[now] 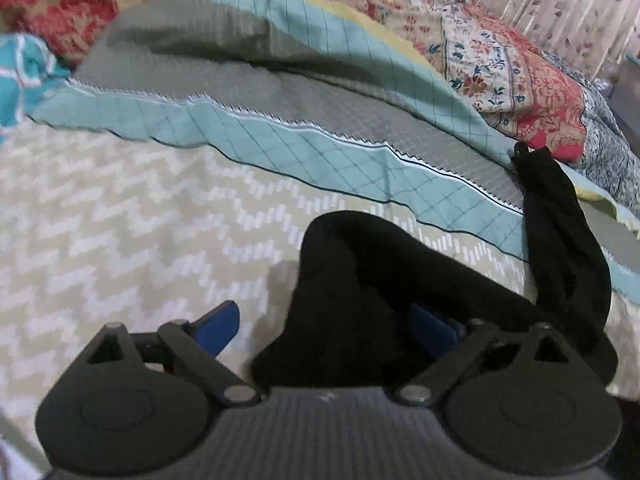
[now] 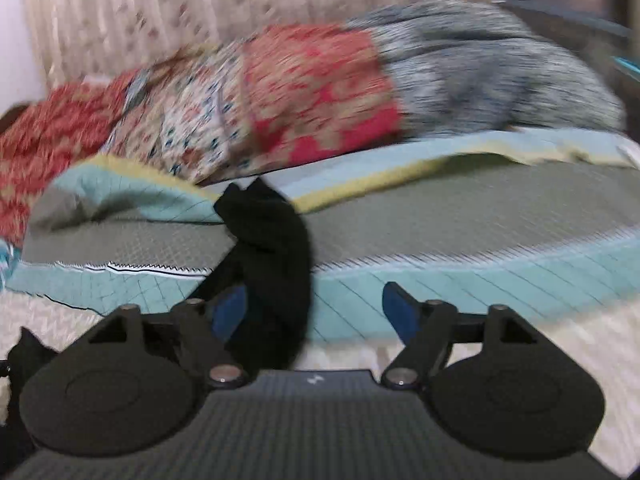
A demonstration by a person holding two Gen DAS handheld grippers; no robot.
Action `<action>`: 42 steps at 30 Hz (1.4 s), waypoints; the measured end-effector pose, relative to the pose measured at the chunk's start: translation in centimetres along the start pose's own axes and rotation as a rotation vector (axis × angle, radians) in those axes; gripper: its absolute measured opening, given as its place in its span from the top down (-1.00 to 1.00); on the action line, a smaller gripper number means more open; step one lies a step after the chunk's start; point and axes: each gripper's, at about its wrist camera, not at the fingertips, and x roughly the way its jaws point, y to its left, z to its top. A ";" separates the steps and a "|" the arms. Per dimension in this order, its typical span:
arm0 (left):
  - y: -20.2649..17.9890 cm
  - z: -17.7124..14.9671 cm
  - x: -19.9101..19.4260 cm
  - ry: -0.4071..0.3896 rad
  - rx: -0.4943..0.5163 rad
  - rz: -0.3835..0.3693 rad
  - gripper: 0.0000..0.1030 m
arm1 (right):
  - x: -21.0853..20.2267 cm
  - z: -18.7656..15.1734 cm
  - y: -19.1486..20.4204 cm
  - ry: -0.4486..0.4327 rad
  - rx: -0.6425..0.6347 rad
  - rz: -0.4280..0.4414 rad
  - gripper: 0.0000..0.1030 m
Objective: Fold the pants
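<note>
Both pairs of jaws are standing spread, and neither pair is pinching the cloth. On the left gripper (image 1: 324,328) the left blue finger (image 1: 218,326) is showing free above the cream zigzag bedcover (image 1: 120,220), while the other blue finger is lying half hidden under the black pants (image 1: 360,292). The pants are lying crumpled on the bedcover between the fingers, draping over the right one, and one strip of them is reaching up to the right, onto the teal and grey quilt (image 1: 280,136). Behind the quilt, red floral pillows (image 1: 520,80) are leaning near a pale curtain (image 1: 560,0).

On the right gripper (image 2: 316,312) the blue fingers are also standing wide apart. A strip of the pants (image 2: 272,248) is lying just beside the left finger (image 2: 230,312) and is running up onto the quilt (image 2: 480,240). The right finger (image 2: 400,312) is touching nothing. This view is blurred, so whether the cloth touches the left pad I cannot tell.
</note>
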 end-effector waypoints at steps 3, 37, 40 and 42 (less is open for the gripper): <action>0.0 0.3 1.7 0.037 -0.022 -0.037 0.04 | 6.6 0.6 0.6 0.053 0.040 -0.053 -0.48; 2.5 -15.4 -18.8 -0.146 -0.047 -0.096 0.61 | -26.7 -25.3 -12.3 -0.044 0.654 -0.353 0.35; 2.2 -15.4 -19.5 -0.166 -0.033 -0.093 0.61 | -27.9 -24.1 -12.8 -0.126 0.668 -0.380 0.14; 1.9 -15.5 -19.5 -0.173 -0.024 -0.082 0.61 | -28.7 -23.3 -12.7 -0.157 0.619 -0.411 0.13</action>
